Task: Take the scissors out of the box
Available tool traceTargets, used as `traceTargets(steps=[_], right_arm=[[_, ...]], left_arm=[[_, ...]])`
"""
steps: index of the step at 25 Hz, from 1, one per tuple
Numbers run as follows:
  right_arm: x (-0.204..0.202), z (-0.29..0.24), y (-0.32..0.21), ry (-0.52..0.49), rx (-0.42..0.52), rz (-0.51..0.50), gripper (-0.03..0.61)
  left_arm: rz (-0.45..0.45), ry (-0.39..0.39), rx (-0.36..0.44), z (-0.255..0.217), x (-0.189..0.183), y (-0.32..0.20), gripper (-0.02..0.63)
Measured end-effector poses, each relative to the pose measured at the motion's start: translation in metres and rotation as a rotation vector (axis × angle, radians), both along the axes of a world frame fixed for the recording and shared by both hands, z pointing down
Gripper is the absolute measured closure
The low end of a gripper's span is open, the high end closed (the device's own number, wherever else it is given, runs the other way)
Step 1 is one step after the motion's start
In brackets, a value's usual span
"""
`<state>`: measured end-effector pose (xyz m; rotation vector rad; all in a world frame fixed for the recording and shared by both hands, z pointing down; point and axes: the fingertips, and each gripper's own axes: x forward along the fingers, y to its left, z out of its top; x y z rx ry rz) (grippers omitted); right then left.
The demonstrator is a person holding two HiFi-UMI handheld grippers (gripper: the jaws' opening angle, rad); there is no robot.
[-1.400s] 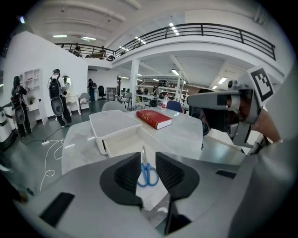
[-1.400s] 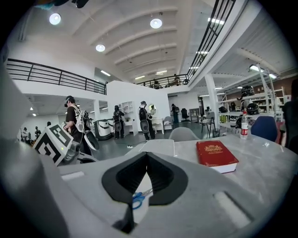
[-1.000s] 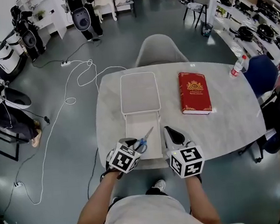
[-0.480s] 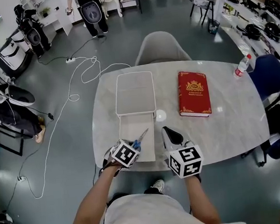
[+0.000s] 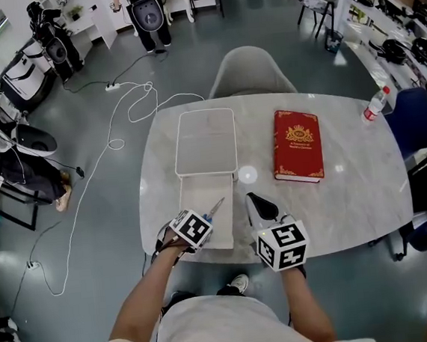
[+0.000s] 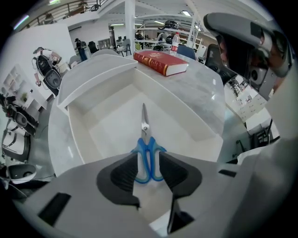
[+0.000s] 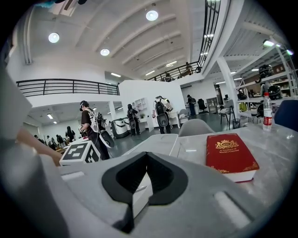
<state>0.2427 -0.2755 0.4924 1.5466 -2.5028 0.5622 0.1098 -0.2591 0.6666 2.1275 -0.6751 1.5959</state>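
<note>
On the marble surface (image 5: 351, 198), in the open white box (image 6: 186, 111), the blue-handled scissors (image 6: 145, 139) point blades-away from the left gripper (image 6: 148, 162), their handles between its opening fingers (image 6: 122, 174), while the right gripper (image 7: 146, 158) hangs closed beside the box.

Head view: I look from above the person's head, steeply down on the marble table (image 5: 351, 191); both grippers sit at the frame's lower edge.
Left gripper view: rides the left gripper (image 6: 149, 173), aimed steeply down into the white box (image 6: 186, 111), very near, with the blue scissors (image 6: 149, 144) between its opening jaws.
Right gripper view: rides the right gripper (image 7: 146, 160), nearly level across the tabletop toward the hall.
Shared: I see the red book (image 7: 230, 155) and the box in all three.
</note>
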Motion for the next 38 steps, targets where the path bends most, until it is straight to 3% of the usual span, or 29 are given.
traceTargets(steps=[10,17,24,38], right_arm=[[0.011,0.002,-0.004,-0.01,-0.005,0.003,0.574],[0.018,0.003,-0.007,-0.015,-0.012,0.015,0.574],[0.014,0.005,-0.01,-0.02,-0.017,0.005,0.574],[0.008,0.007,-0.01,-0.011,-0.023,0.008,0.574]], left_arm=[[0.036,-0.097,-0.012,0.009,0.002,-0.005,0.486],[0.042,-0.12,-0.018,0.008,0.001,-0.007,0.486],[0.091,-0.157,0.049,0.01,0.004,-0.006,0.488],[0.103,-0.148,0.021,0.013,0.005,-0.004,0.512]])
